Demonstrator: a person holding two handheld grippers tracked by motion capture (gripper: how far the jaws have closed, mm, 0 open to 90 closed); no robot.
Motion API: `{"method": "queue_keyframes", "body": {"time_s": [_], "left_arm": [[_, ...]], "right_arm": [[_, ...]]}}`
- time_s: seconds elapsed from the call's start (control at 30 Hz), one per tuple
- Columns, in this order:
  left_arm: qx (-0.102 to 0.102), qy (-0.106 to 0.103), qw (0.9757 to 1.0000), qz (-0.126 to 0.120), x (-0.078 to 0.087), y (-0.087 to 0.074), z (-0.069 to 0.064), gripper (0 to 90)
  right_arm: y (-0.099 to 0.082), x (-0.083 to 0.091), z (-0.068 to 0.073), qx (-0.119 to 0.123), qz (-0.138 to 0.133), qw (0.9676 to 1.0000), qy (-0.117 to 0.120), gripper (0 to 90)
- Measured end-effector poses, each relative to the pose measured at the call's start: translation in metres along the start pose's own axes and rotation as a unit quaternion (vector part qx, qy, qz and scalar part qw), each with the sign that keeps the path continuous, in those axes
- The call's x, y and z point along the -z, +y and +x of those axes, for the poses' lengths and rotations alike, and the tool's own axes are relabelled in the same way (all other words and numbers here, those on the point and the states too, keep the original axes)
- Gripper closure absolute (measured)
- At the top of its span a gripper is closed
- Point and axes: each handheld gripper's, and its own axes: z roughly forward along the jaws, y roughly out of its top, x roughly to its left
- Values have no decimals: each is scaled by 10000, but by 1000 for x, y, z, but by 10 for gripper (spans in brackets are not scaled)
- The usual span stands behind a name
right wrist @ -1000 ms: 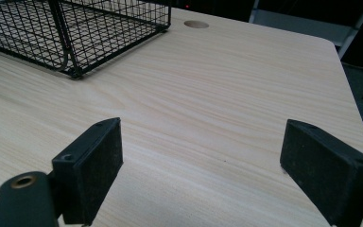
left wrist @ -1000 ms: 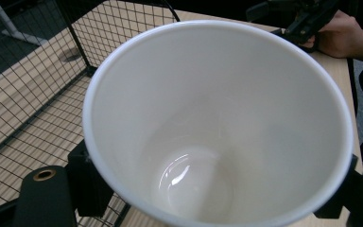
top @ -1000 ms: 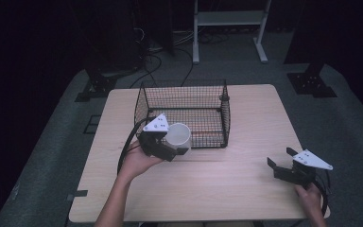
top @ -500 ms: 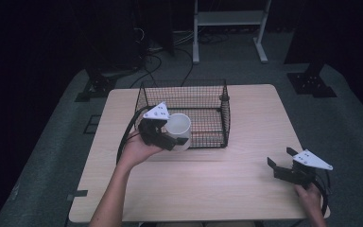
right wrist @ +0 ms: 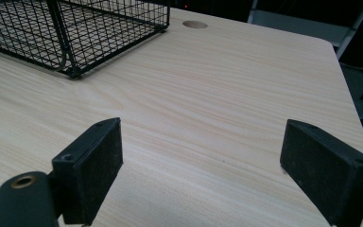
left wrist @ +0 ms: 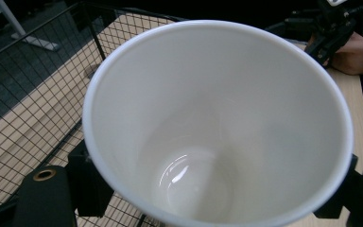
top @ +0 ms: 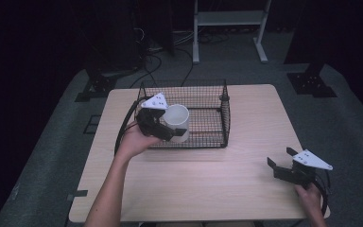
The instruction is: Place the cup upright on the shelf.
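The white cup (top: 177,122) is plain and smooth, a tapered tumbler with a thin rolled rim and no handle or print that shows; in the left gripper view its mouth faces the camera, the cup (left wrist: 217,123) is empty, and a soft glint lies on its round bottom. In the high view it hangs at the near left corner of the black wire basket (top: 208,97), raised to about the height of the basket's top edge and tilted, overlapping the basket's front wall, so that whether it touches the wire cannot be told. The left gripper (top: 163,130) grasps it, one black jaw on each side of the cup's wall and pressed against it, with the person's left hand (top: 133,141) behind, just outside the basket's left front corner. The right gripper (top: 280,162) sits low over the wooden table (top: 208,175), well apart from the basket toward the near right corner; its jaws stand wide apart with nothing but bare tabletop between them (right wrist: 203,161).
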Motion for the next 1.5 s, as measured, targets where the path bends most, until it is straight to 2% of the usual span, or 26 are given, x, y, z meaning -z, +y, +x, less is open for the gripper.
{"method": "queue_keyframes", "body": {"time_s": [0.27, 0.43, 0.77, 0.9, 1.1, 1.23, 1.5], "left_arm": [[79, 119, 9999, 43, 3, 8, 19, 205], [109, 208, 9996, 160, 0, 9, 28, 205], [280, 236, 9990, 275, -15, 10, 46, 206], [285, 220, 9989, 307, -21, 14, 52, 206], [267, 321, 9985, 343, -32, 16, 61, 206], [267, 276, 9984, 424, -38, 16, 65, 205], [307, 294, 9984, 379, -46, 16, 74, 205]], "right_arm": [[0, 0, 0, -18, 4, 10000, -3, 131], [0, 0, 0, -27, 3, 10000, -6, 131], [0, 0, 0, -7, 6, 10000, 0, 131], [0, 0, 0, 3, 6, 10000, -1, 131], [0, 0, 0, -14, 6, 10000, 3, 130], [0, 0, -1, -29, 1, 10000, 9, 131], [0, 0, -1, -31, -4, 10000, 22, 131]]}}
